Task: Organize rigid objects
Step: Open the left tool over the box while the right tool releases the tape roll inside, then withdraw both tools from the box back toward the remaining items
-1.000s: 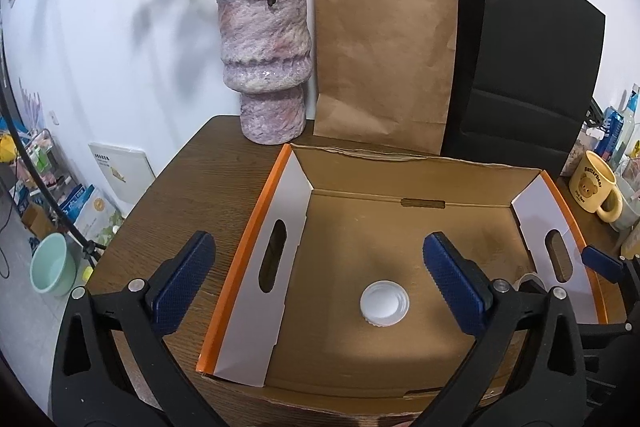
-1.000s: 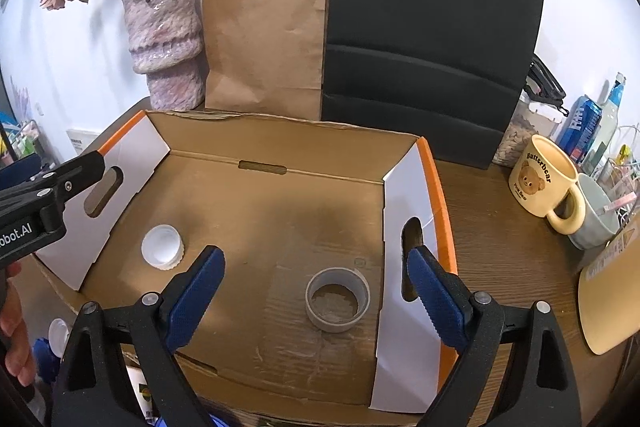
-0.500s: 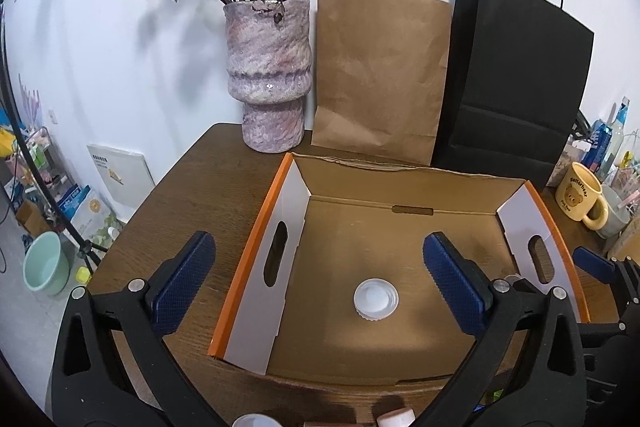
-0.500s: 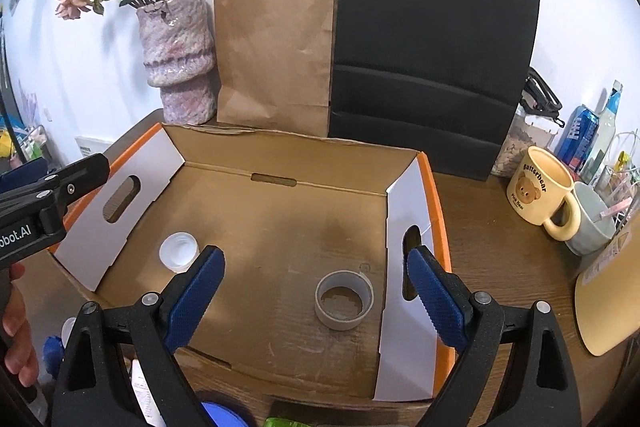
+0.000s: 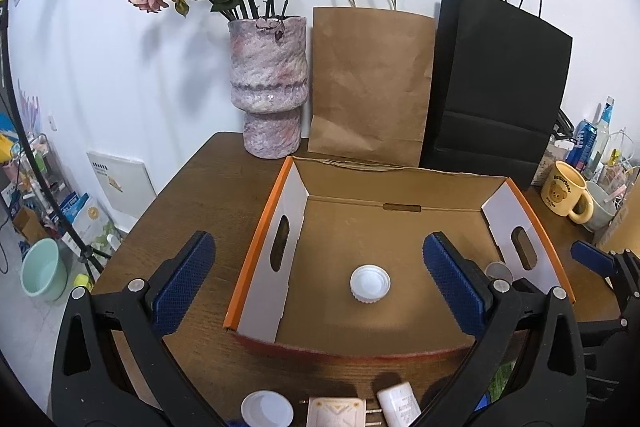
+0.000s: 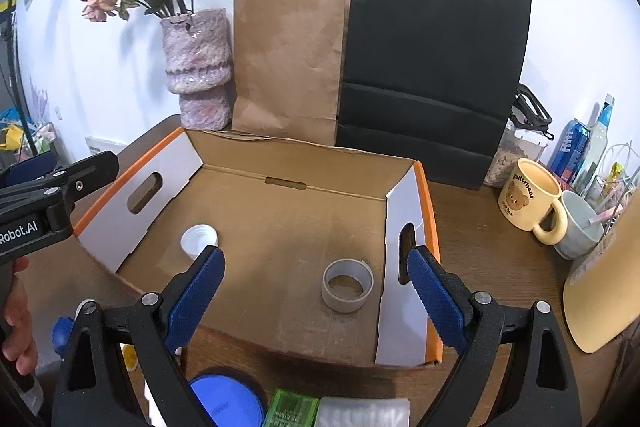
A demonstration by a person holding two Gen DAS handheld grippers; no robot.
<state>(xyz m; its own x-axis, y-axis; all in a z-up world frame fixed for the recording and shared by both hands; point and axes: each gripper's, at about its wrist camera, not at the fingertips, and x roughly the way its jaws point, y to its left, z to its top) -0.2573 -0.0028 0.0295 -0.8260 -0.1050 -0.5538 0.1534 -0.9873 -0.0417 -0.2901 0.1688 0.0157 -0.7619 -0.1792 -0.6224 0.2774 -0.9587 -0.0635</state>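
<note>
Both grippers stand wide open and hold nothing: the left gripper [image 5: 318, 275] and right gripper [image 6: 316, 291] hang over the near edge of the box [image 6: 280, 155]. Just below them, on the table [image 5: 200, 195], lie a white lid [image 5: 267, 409], a blue lid [image 6: 226, 403] and a green item [image 6: 294, 409] (partly cut off by the frame). Inside the box, a white cap [image 5: 370, 283] lies left of centre and a tape roll [image 6: 347, 285] sits near the right wall. Behind stand a vase [image 5: 268, 87], a brown bag [image 5: 370, 87] and a black bag [image 6: 432, 75].
</note>
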